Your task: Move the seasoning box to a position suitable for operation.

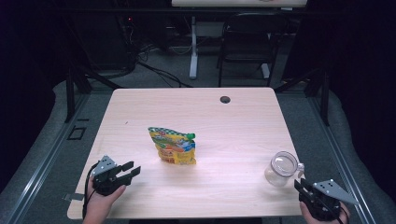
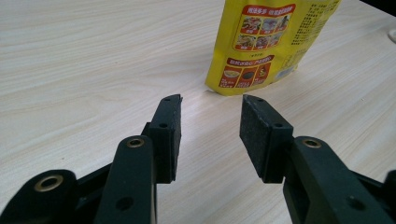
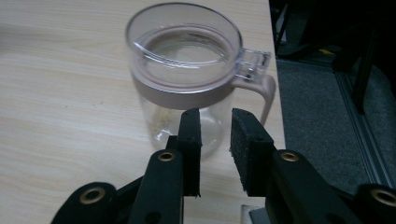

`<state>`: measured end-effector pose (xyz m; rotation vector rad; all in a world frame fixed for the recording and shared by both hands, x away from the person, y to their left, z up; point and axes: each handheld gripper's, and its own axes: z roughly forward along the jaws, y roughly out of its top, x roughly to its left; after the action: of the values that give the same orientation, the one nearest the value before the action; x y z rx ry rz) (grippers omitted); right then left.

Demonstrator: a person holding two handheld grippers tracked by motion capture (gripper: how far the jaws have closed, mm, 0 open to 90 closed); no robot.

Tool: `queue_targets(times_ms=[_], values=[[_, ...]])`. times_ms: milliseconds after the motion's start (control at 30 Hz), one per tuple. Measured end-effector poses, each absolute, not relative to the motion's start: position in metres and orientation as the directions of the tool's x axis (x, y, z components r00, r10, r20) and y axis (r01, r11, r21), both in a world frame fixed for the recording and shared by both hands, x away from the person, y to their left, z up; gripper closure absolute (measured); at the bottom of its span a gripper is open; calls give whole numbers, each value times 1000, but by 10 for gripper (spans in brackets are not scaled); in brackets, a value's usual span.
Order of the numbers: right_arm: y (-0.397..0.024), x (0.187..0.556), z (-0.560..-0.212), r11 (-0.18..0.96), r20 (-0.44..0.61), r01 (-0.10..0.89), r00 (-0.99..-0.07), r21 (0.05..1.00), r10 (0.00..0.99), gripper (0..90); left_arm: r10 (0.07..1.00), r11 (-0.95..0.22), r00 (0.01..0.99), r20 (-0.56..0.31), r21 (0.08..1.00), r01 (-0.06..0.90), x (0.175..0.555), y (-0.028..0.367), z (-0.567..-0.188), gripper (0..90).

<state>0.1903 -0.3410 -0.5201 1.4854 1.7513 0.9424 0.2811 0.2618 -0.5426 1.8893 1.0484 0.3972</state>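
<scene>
1. Snack pouch [image 2: 268, 44] top cut off in the left gripper view; standing just ahead of the left gripper [image 2: 211, 122], jaws spread, nothing between.
2. Right gripper [image 3: 215, 135] level, jaws parted, empty; glass jar [image 3: 187, 84] just ahead, blurred.

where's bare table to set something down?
Widest: the far half of the table, from the yellow pouch back to the cable hole. Also the strip between pouch and glass jar. Tight at the near corners, around the left tool and right tool.
</scene>
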Motion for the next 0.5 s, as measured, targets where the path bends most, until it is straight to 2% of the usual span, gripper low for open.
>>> queue_targets(times_ms=[167, 333, 500], values=[[-349, 196, -524, 73, -11, 532, -118, 844, 993, 727, 797, -223, 587, -142, 834, 505, 277, 262, -543, 588], [-356, 211, -527, 82, -57, 551, -62, 831, 996, 733, 798, -235, 588, -132, 830, 506, 272, 265, -542, 591], [-360, 227, -535, 83, -69, 569, -46, 818, 997, 724, 802, -226, 580, -139, 829, 512, 270, 269, -543, 594]])
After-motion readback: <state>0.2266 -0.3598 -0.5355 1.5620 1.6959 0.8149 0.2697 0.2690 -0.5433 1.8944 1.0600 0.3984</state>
